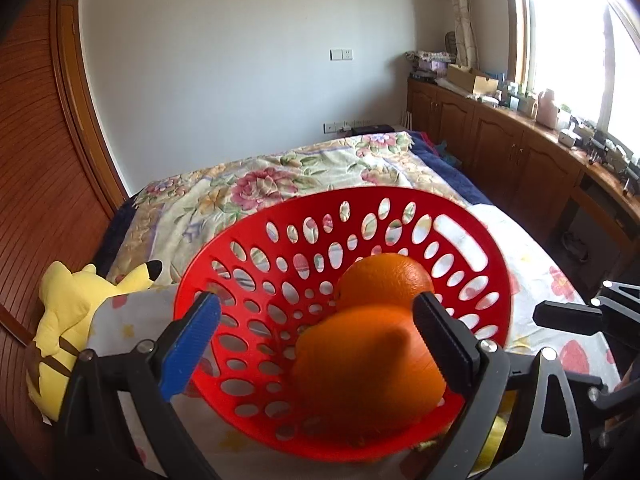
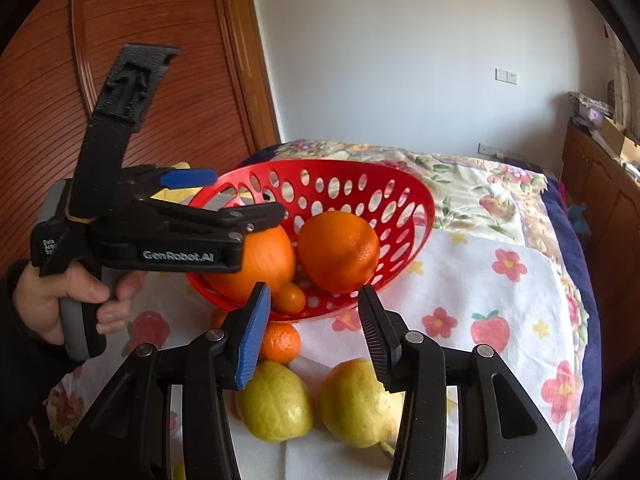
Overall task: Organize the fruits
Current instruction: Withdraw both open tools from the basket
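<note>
A floral bedspread (image 2: 500, 208) covers the bed; white wall at twelve o'clock. The red basket (image 2: 400, 184) sits tilted, two oranges (image 2: 340, 252) inside. Left gripper (image 1: 316, 332) released; right gripper (image 2: 316, 332) released above two lemons (image 2: 276, 404).

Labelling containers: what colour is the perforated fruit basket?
Red; the basket shows best in the right wrist view.

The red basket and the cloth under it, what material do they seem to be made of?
The red basket looks like moulded plastic with a smooth, slightly glossy finish: uniform colour, thin wall, clean oval holes. The cloth under it looks like soft woven or fleecy fabric, matte, printed with flowers and strawberries; it wrinkles and folds. The exact fibre cannot be told.
</note>
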